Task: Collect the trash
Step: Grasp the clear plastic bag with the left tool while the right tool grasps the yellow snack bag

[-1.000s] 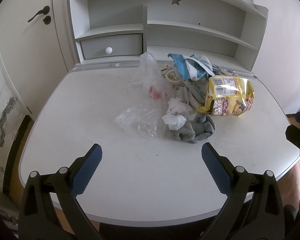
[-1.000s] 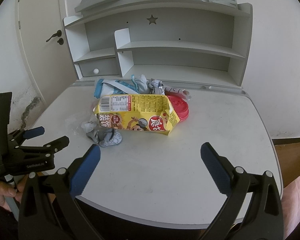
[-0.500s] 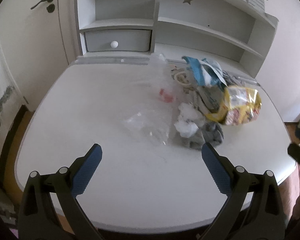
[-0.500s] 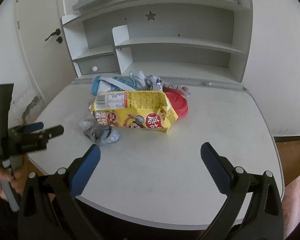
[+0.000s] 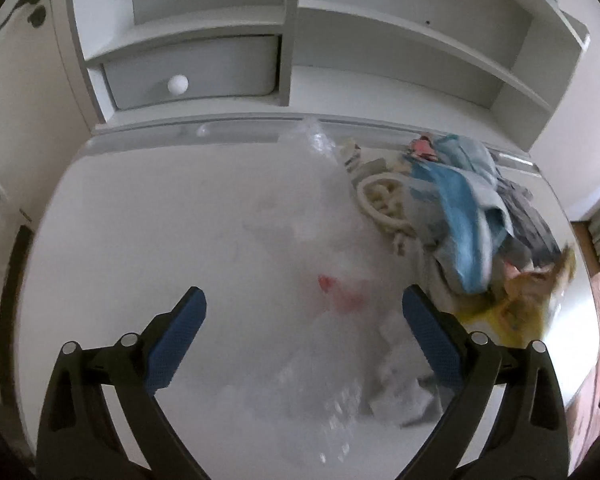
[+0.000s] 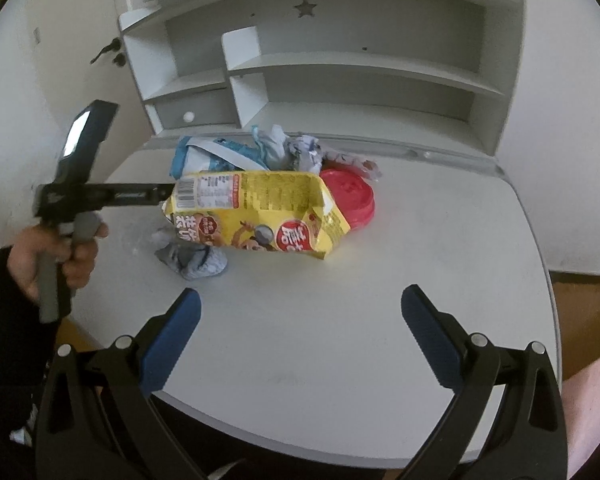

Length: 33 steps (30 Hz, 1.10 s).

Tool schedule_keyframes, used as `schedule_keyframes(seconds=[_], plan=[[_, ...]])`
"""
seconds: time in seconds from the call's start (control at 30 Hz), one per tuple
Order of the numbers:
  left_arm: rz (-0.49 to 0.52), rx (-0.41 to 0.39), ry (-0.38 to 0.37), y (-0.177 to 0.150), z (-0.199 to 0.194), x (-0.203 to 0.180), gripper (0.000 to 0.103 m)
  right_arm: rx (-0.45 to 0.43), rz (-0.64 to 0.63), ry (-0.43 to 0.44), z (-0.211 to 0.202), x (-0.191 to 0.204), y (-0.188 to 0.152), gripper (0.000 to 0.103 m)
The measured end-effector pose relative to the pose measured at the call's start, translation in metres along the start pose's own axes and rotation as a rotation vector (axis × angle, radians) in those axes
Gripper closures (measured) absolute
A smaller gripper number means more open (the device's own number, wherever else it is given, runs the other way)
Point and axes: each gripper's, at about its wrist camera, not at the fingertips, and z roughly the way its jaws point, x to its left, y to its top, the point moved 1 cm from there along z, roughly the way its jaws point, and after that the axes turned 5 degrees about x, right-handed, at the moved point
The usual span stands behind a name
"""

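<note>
Left wrist view: the left gripper [image 5: 304, 312] hangs spread wide over the desk [image 5: 140, 240], with the clear plastic bag [image 5: 320, 264] lying between its fingers. Right wrist view: the right gripper [image 6: 300, 308] is also released, empty, with the yellow snack bag [image 6: 256, 212] ahead of it on the desk.

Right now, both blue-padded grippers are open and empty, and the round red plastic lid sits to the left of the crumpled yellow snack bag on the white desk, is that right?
Not quite. In the right wrist view the round red plastic lid sits at the right end of the crumpled yellow snack bag, partly tucked behind it, not left. The rest holds: the left gripper and right gripper are open and empty over the white desk.
</note>
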Motion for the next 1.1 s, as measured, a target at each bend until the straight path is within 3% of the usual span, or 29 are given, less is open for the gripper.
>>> schedule_keyframes(seconds=[0.07,0.1,0.13,0.2,0.23,0.37,0.53,0.67,0.8,0.93,1.0,1.1], plan=[[0.010,0.017,-0.021,0.003,0.005,0.003,0.022,0.017,-0.090,-0.024,0.004,0.005,0.010,0.006],[0.021,0.030,-0.039,0.004,0.007,0.003,0.038,0.024,-0.137,-0.036,0.007,0.008,0.014,0.006],[0.026,0.047,-0.064,0.004,0.010,0.005,0.062,0.033,-0.196,-0.045,0.012,0.013,0.019,0.006],[0.015,0.071,-0.127,0.001,0.010,0.008,0.085,0.057,-0.282,-0.048,0.024,0.023,0.027,0.006],[0.009,0.065,-0.129,0.000,0.007,0.010,0.090,0.067,-0.325,-0.049,0.034,0.027,0.033,0.006],[0.018,0.010,-0.118,-0.001,-0.020,0.020,0.092,0.088,-0.414,-0.016,0.059,0.034,0.048,0.006],[0.003,-0.034,-0.109,-0.006,-0.048,0.032,0.092,0.099,-0.504,-0.043,0.086,0.033,0.061,0.006],[-0.017,-0.037,-0.117,-0.015,-0.057,0.038,0.092,0.144,-0.477,0.087,0.081,0.035,0.053,0.006],[-0.036,-0.025,-0.134,-0.020,-0.053,0.044,0.092,0.133,-0.554,0.222,0.052,0.052,0.025,0.006],[-0.026,-0.029,-0.138,-0.021,-0.052,0.039,0.092,0.124,-0.518,0.125,0.057,0.048,0.028,0.006],[-0.018,-0.036,-0.148,-0.021,-0.053,0.035,0.092,0.150,-0.455,0.145,0.068,0.039,0.035,0.007],[-0.003,-0.042,-0.156,-0.023,-0.056,0.030,0.092,0.181,-0.418,0.146,0.084,0.034,0.037,0.021]])
